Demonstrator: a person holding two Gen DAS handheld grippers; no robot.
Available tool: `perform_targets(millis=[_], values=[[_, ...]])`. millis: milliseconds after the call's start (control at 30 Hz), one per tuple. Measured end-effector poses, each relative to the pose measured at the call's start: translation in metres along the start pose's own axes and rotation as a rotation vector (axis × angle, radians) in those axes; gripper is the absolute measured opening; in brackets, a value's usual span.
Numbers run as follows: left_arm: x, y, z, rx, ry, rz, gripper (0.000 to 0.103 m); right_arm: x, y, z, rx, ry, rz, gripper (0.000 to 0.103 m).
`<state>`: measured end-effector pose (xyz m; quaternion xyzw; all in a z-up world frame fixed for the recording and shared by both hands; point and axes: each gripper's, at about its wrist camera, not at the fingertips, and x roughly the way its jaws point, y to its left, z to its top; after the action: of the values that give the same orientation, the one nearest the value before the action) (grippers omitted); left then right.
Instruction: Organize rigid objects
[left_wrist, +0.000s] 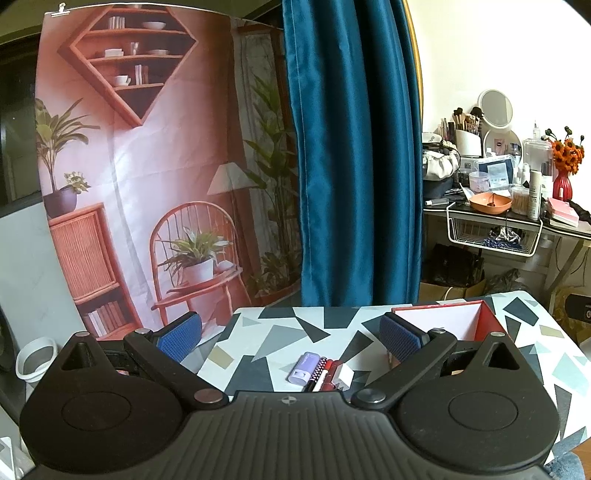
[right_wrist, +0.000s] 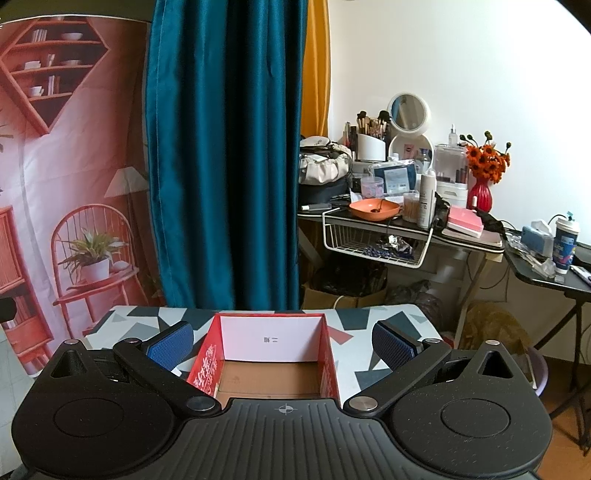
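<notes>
— Where does the left wrist view look from?

— From low behind the left gripper (left_wrist: 290, 338), level over the near edge of the patterned desk (left_wrist: 280, 325), facing the printed backdrop (left_wrist: 140, 166) and blue curtain (left_wrist: 354, 147). The red box (left_wrist: 487, 317) sits at its right.

— And the right wrist view?

— From behind the right gripper (right_wrist: 282, 343), close above the red box (right_wrist: 328, 354), looking into it, facing the blue curtain (right_wrist: 225, 147). Both views share the desk (right_wrist: 354, 319), the box, the curtain, the backdrop (right_wrist: 74, 147) and the cluttered vanity (right_wrist: 458, 236) beyond (left_wrist: 569, 230).

pens (left_wrist: 325, 373) on table (left_wrist: 280, 332), box (left_wrist: 443, 321) right
</notes>
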<state>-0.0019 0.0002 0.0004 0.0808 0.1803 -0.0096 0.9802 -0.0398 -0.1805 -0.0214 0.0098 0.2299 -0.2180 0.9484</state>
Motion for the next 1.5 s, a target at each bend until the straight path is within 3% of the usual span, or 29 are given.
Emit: perform_targets(millis=[1500], values=[[0.0007,-0.0004,0.0004,-0.001,0.0,-0.001,0.103,-0.0024,-0.0004,0.0015,-0.001,-0.002,-0.001,0.103]])
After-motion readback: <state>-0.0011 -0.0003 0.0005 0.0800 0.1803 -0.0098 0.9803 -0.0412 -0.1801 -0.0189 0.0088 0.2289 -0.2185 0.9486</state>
